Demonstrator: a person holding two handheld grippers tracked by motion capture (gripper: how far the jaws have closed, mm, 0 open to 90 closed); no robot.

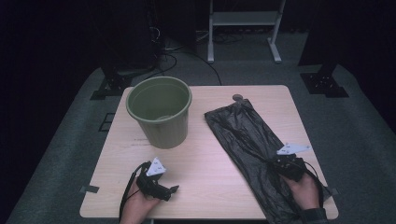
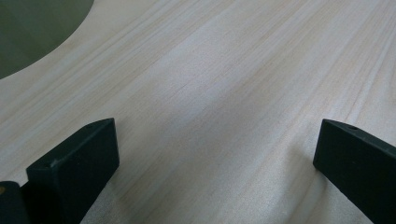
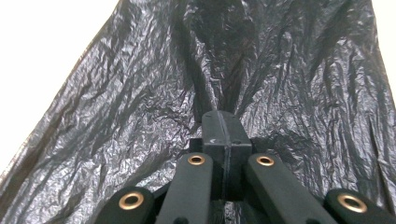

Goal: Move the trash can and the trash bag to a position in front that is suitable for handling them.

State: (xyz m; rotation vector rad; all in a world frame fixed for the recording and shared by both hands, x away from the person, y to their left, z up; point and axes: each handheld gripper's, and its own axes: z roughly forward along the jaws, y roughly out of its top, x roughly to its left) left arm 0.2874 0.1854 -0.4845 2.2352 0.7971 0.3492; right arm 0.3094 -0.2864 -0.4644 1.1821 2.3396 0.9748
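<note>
A green bin [image 1: 159, 110] stands on the table [image 1: 210, 186] – black bag [image 1: 243, 135] beside it, right gripper [image 1: 286, 167] on the bag, left gripper [image 1: 161, 186] near the bin.

Bucket: we see a green bucket [image 1: 160, 112] upright on the table's far left.
Table: we see a pale wooden table [image 1: 205, 163] on grey carpet.
Frame: a white frame [image 1: 245, 21] stands far behind.

The left hand-held gripper [image 1: 173, 189] rests low on the counter [image 1: 210, 177] with jaws wide apart; the right hand-held gripper [image 3: 222, 122], jaws pressed together, pinches the black bag [image 3: 140, 116].
</note>
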